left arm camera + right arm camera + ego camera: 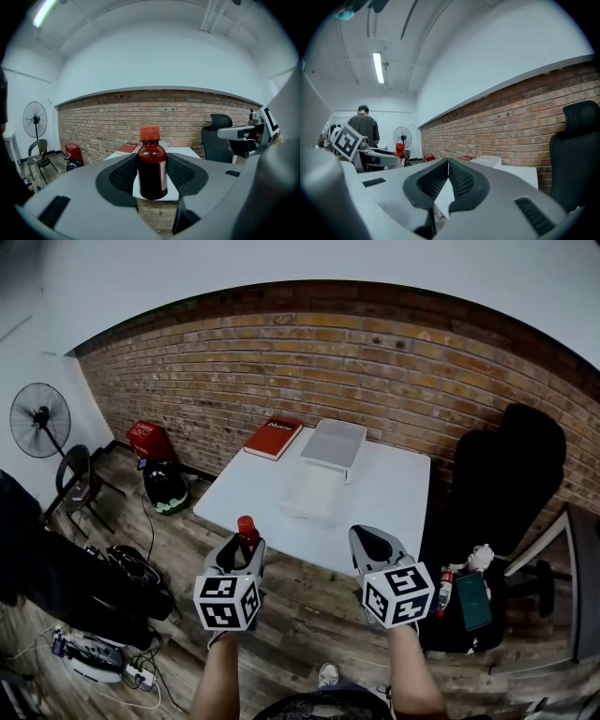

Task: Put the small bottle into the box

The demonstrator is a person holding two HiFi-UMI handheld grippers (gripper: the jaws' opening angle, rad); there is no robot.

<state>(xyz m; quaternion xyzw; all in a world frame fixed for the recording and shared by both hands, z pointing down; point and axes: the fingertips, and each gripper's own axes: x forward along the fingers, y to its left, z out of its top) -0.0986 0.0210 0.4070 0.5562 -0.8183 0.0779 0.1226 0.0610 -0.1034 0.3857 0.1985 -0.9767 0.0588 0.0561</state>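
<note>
1. Brick wall (375, 362) at the back, wooden floor (300, 615), white table (398, 493) against the wall.
2. Task item: small bottle (152, 168), dark red with a red cap and a white label. Stands upright by the table's near-left edge, well short of the box (314, 493).
3. Clamped on both sides by the padded jaws of the left gripper (247, 547); cap sticks up above the jaws.
4. Right gripper (448, 164): jaws pressed together, nothing between them. Hangs at the table's near edge, to the right of the left gripper and about level with it.
5. Box clear, open, mid-table; lid (336, 442) lies just behind it toward the wall.
6. Red book (274, 437) at the table's far-left corner, beside the lid.
7. Black chair (502, 484) right of the table.
8. Standing fan (39, 420) far left by the wall, red bag (150, 439) on the floor left of the table.
9. Person (363, 124) standing at the far end of the room, seen in the right gripper view.
</note>
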